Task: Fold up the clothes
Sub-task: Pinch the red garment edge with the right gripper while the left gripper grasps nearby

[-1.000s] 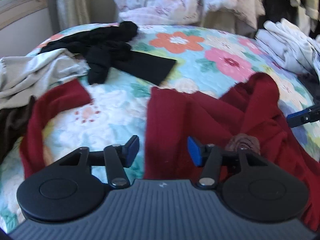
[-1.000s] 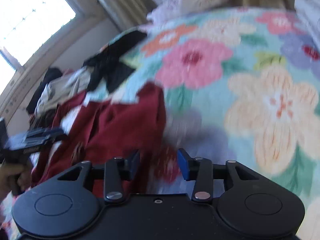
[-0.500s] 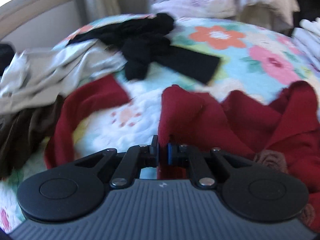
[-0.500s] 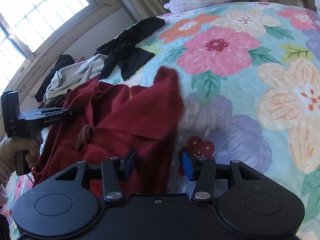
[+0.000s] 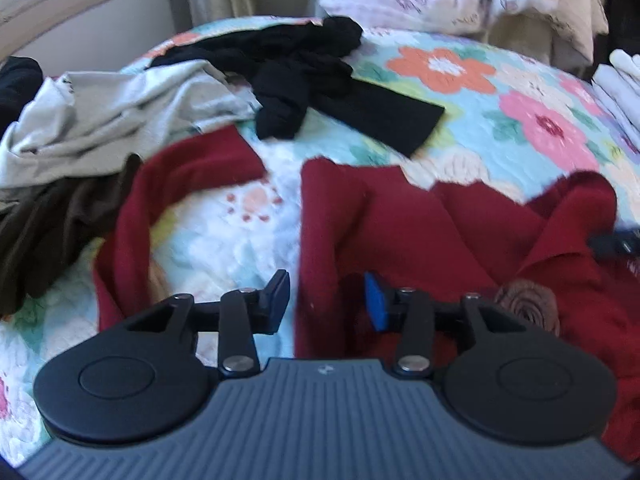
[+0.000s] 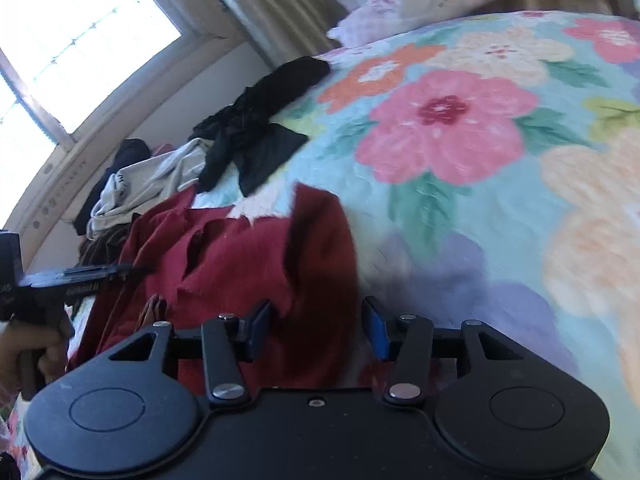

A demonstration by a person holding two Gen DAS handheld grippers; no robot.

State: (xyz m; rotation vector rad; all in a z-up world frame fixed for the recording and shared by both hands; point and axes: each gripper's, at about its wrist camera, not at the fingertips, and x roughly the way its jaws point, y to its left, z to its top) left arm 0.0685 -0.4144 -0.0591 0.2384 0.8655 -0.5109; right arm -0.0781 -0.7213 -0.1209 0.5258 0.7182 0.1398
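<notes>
A dark red garment (image 5: 440, 232) with a brown fabric rose (image 5: 528, 304) lies crumpled on the floral quilt (image 5: 480, 92); one sleeve (image 5: 160, 200) curves off to the left. My left gripper (image 5: 326, 300) is open, its jaws either side of the garment's left edge, holding nothing. My right gripper (image 6: 318, 328) is open over the garment's right part (image 6: 280, 264), with red cloth between the jaws. The left gripper also shows in the right wrist view (image 6: 60, 284), held by a hand.
A black garment (image 5: 312, 76), a grey one (image 5: 112, 120) and a dark brown one (image 5: 52, 224) lie at the back left. White folded clothes (image 5: 620, 84) sit at the right. Bedding is piled behind. A window (image 6: 60, 52) is on the left wall.
My left gripper was open, shut on the garment's left edge, and has opened again. The right gripper has moved in over the red cloth and opened wider.
</notes>
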